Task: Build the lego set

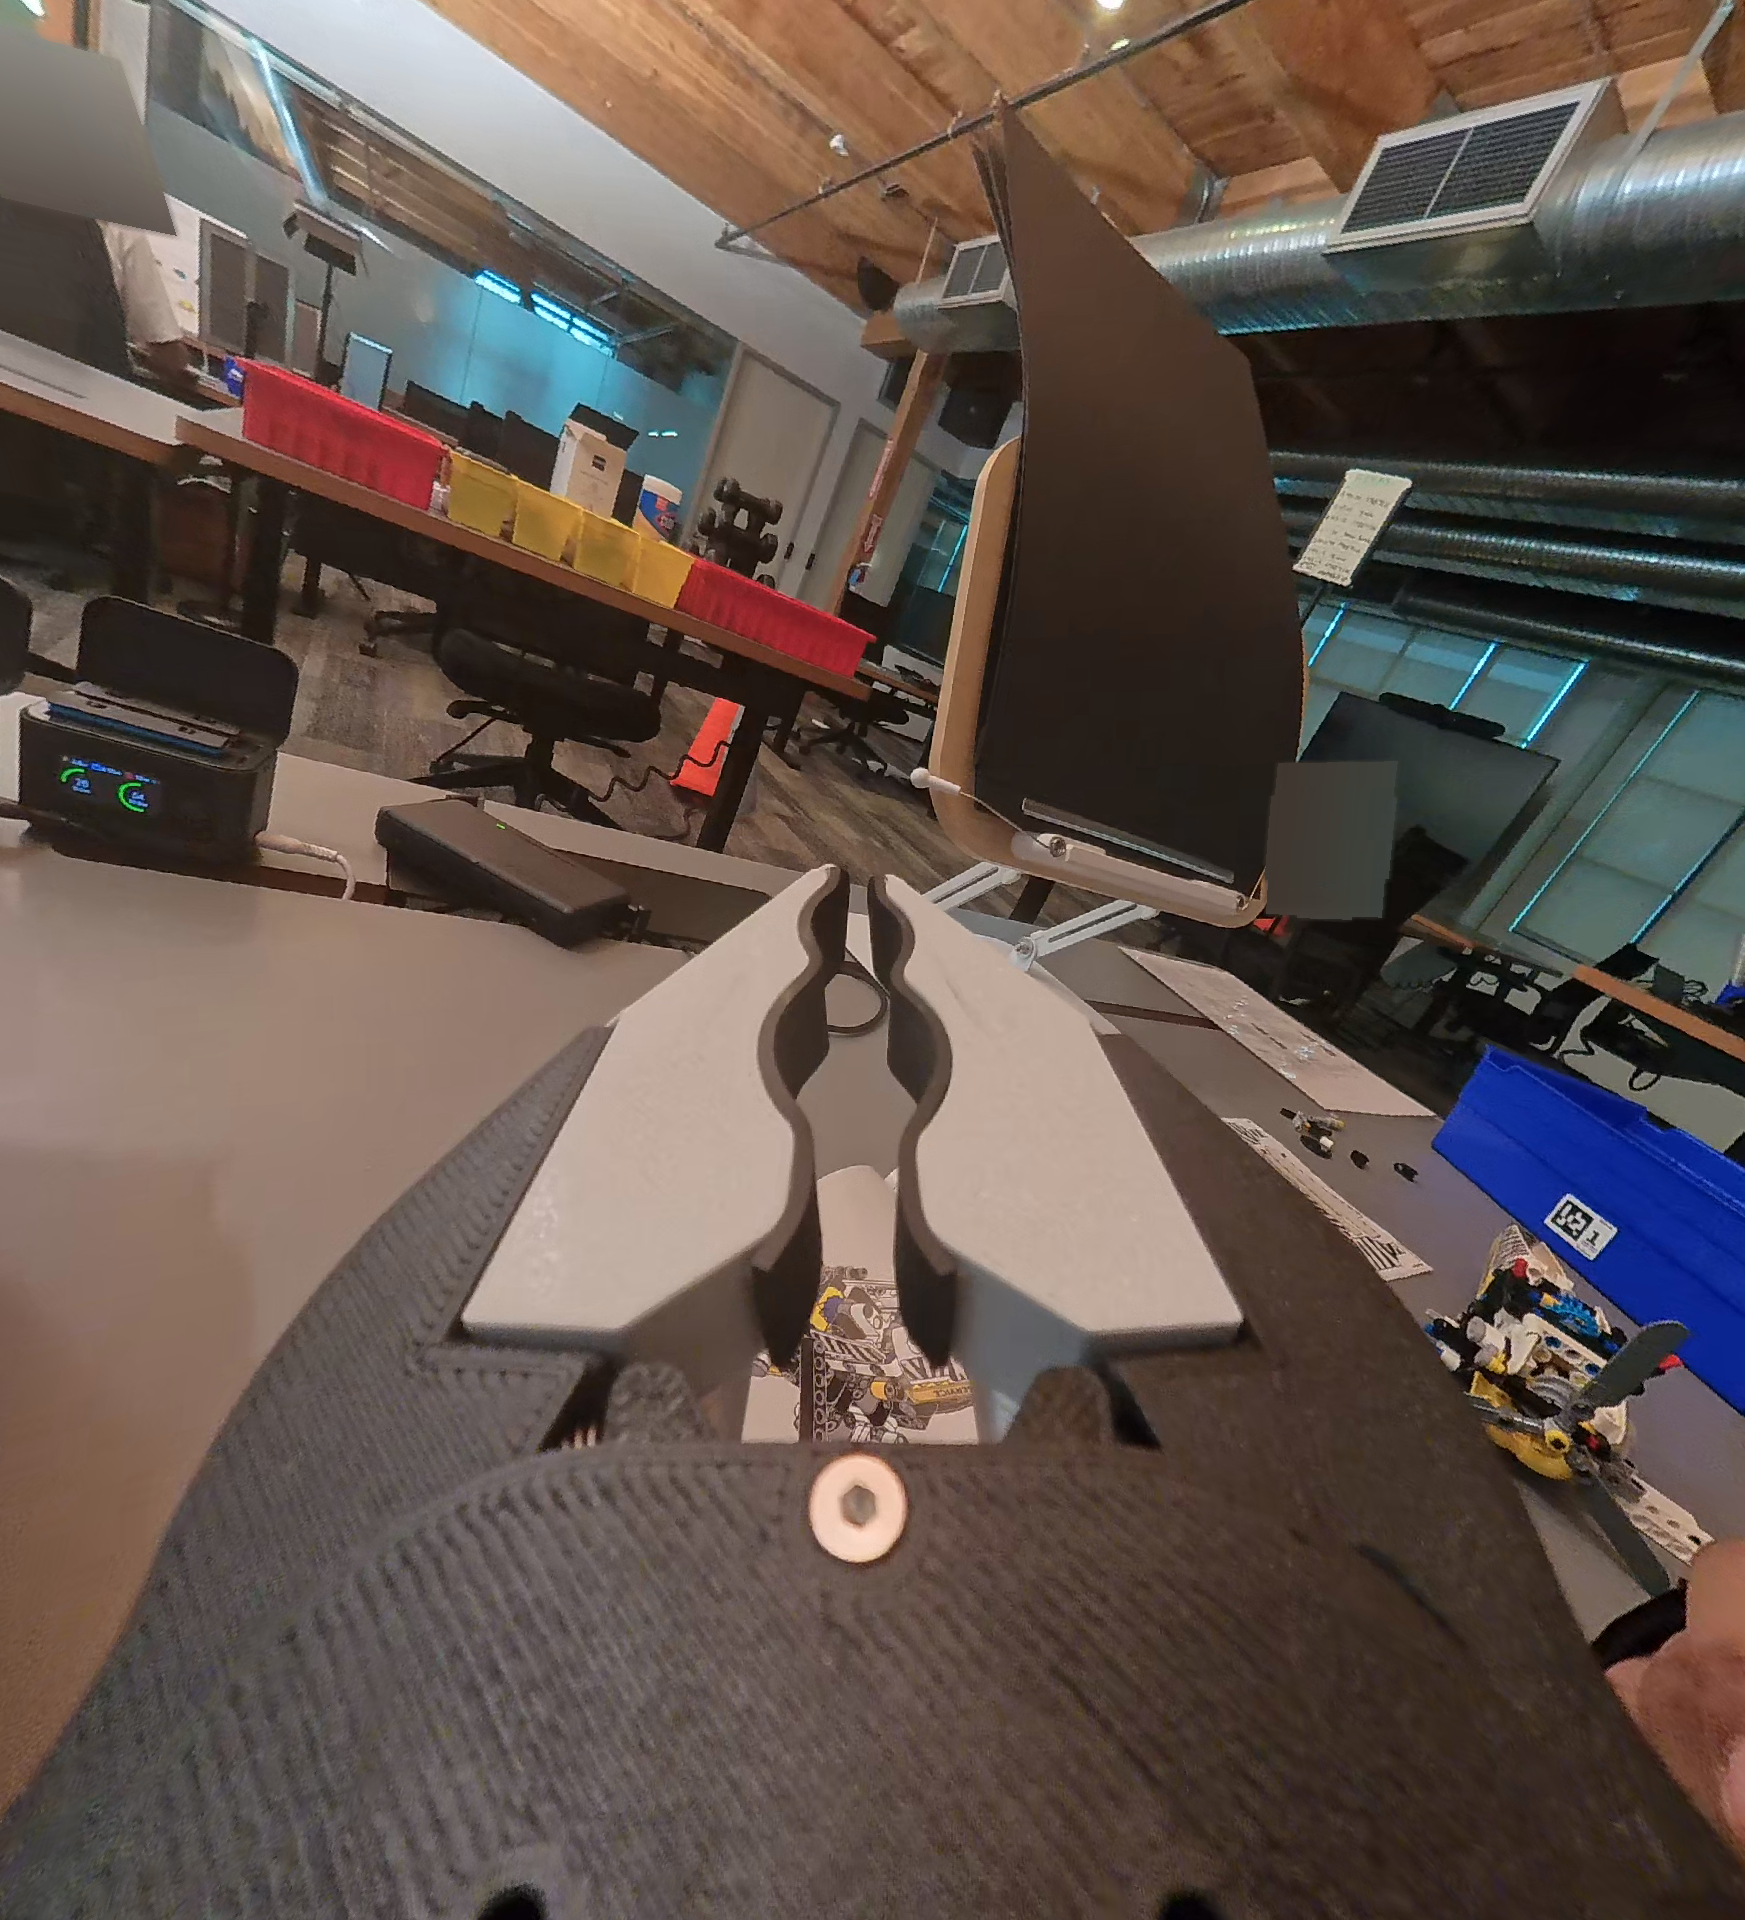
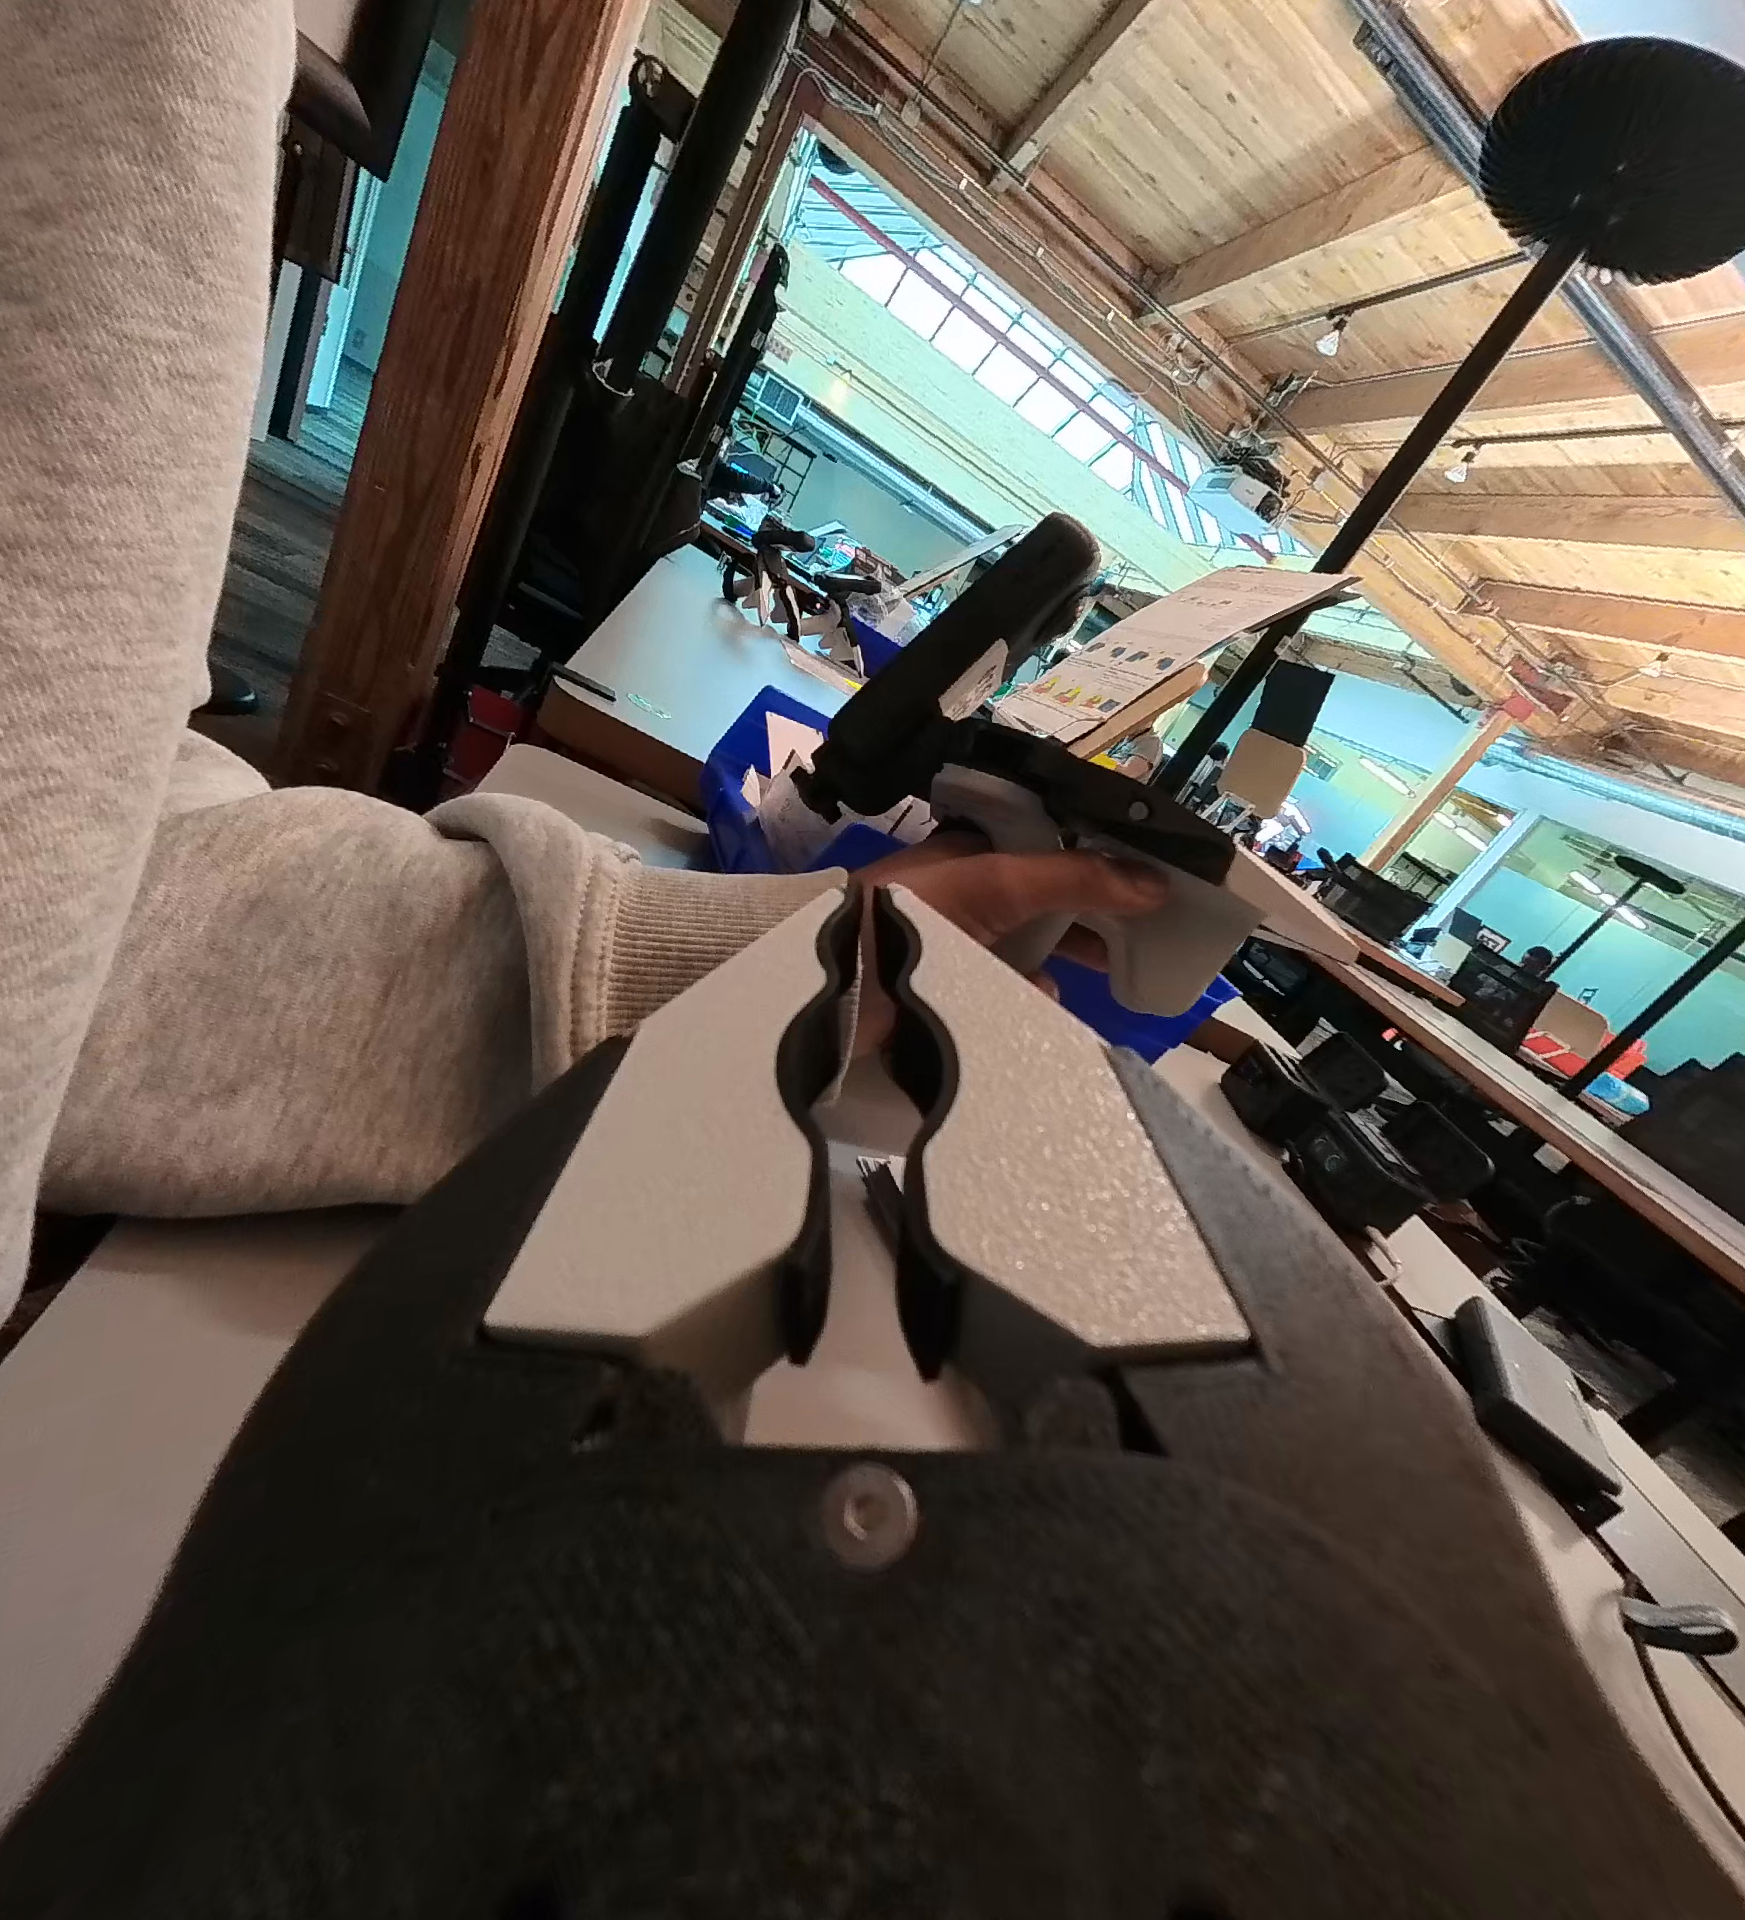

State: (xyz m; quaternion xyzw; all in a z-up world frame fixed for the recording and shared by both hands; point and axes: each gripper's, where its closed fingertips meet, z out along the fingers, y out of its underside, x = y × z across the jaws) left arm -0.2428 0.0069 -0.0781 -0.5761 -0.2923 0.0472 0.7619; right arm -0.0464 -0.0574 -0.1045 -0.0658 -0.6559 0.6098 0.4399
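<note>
My left gripper (image 1: 857, 883) is shut to a narrow slit with nothing between the tips, held low over the grey table (image 1: 172, 1039). The printed instruction booklet (image 1: 868, 1361) shows through the gap under its fingers. A partly built yellow, white and blue lego model (image 1: 1533, 1371) with a grey propeller lies on the table to its right. My right gripper (image 2: 863, 909) is shut over a white sheet (image 2: 878, 1174). A thin pale strip (image 2: 840, 1049) shows between its fingers; I cannot tell if it is pinched. The left gripper (image 2: 1086, 831) also shows beyond it, held in a hand.
A blue bin (image 1: 1657, 1236) stands at the right behind the model, with small dark loose parts (image 1: 1346, 1132) on the table near it. A black charger box (image 1: 151, 748) and black power brick (image 1: 504, 862) sit at the far edge. A grey-sleeved arm (image 2: 276, 987) lies left. Across from one pair of fingers to the other is roughly 20 centimeters.
</note>
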